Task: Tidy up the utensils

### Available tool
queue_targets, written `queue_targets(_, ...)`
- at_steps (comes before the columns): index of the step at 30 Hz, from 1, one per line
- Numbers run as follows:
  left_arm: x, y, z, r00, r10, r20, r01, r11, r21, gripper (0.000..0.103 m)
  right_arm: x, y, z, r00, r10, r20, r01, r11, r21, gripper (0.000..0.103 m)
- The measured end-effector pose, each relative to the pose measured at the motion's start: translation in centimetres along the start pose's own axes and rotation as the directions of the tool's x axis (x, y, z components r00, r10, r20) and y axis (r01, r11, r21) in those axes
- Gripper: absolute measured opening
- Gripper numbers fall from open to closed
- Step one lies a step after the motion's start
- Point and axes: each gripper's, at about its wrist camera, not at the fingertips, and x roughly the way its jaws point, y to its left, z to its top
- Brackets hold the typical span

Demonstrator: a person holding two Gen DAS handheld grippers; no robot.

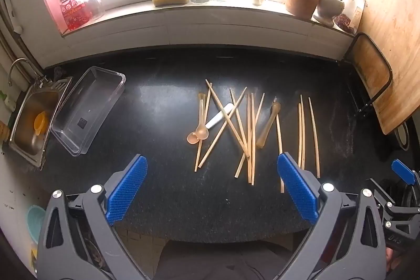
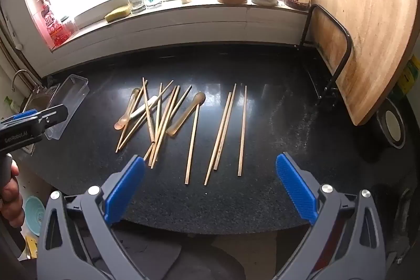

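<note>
Both grippers — left gripper and right gripper — hung spread wide, holding nothing; the chopsticks and spoons lay scattered mid-counter; the clear tray sat beside the sink.

Pale matt wooden chopsticks are lying on the table, whose black speckled stone is shining glossily. Left of them a clear glossy plastic container is sitting beside the brushed-metal sink.

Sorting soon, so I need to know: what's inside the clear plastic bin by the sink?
The clear plastic bin holds no utensils; only a dark square label shows through its base. Its far corner is hidden by the left gripper in the right wrist view.
</note>
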Motion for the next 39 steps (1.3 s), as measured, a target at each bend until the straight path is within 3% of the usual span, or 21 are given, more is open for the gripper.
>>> queue_targets(30, 0.46, 0.85, -0.28, 1.000, 0.007, -0.020, -0.007, 1.000, 0.007, 0.097, -0.20, 0.65, -0.12, 1.000, -0.001, 0.005, 0.001, 1.000, 0.006, 0.097)
queue_targets(39, 0.74, 0.80, 0.07, 1.000, -0.002, 0.016, 0.002, 1.000, 0.004, 0.097, 0.19, 0.76, 0.30, 1.000, -0.005, 0.002, 0.005, 1.000, 0.016, 0.097)
